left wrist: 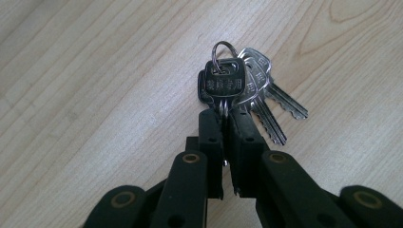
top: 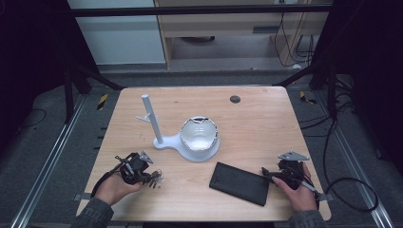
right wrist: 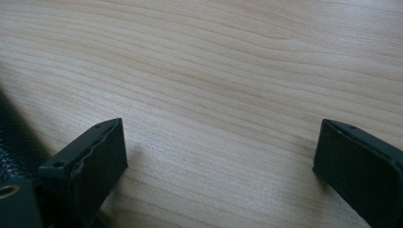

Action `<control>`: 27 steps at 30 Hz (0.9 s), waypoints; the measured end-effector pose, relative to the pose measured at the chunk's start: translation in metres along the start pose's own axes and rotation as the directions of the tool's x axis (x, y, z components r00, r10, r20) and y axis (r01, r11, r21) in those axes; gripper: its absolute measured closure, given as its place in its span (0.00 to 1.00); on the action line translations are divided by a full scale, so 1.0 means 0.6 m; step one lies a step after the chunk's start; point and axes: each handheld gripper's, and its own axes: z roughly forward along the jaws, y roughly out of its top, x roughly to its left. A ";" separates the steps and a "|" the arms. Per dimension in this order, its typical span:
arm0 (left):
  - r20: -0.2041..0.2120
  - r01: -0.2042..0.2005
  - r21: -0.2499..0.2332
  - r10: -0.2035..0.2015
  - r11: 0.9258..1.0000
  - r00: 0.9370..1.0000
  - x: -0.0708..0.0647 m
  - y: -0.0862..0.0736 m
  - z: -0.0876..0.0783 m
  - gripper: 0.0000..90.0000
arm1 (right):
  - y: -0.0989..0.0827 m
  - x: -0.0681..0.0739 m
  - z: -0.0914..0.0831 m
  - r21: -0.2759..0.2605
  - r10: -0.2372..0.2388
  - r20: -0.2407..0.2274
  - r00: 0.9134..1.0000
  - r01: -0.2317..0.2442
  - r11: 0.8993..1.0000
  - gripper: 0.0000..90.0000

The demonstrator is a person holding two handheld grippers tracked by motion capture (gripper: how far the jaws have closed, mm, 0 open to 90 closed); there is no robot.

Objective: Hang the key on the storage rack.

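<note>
Silver keys point(left wrist: 247, 90) lie bunched on the wooden table point(top: 256, 123), and the left gripper point(left wrist: 227, 121) has them, jaws pinched tight on the ring end at the near-left of the table. Over at the near-right, the right gripper point(right wrist: 218, 156) rests with jaws spread wide on bare wood, just beside the black case point(top: 240, 183).

Person with two handheld black two-jaw grippers, dark grey sleeves.
Left gripper point(top: 142, 172): black linkage arms with brass-coloured pivot rivets and small screw holes, narrow flat black jaws, black cable looping off its body. Right gripper point(top: 273, 175): wide blocky black jaws with ribbed inner pads, grey three-cornered plate on top, black cable trailing off the back. Left hand point(top: 111, 187) and right hand point(top: 297, 192) bare, sleeves point(top: 92, 216) at the wrists.
</note>
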 end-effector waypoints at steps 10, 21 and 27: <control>-0.024 0.019 -0.028 -0.020 0.999 1.000 0.007 -0.008 0.006 0.92 | 0.000 0.001 0.000 0.000 -0.004 0.000 1.000 0.004 1.000 0.04; -0.069 0.009 -0.032 -0.011 0.999 0.998 0.005 0.005 0.012 0.70 | 0.000 0.002 0.000 0.000 -0.005 0.000 1.000 0.005 1.000 0.04; -0.071 0.004 -0.014 -0.005 1.000 0.997 -0.002 0.013 0.014 0.91 | 0.000 0.003 0.000 0.001 -0.004 -0.005 1.000 0.004 1.000 0.04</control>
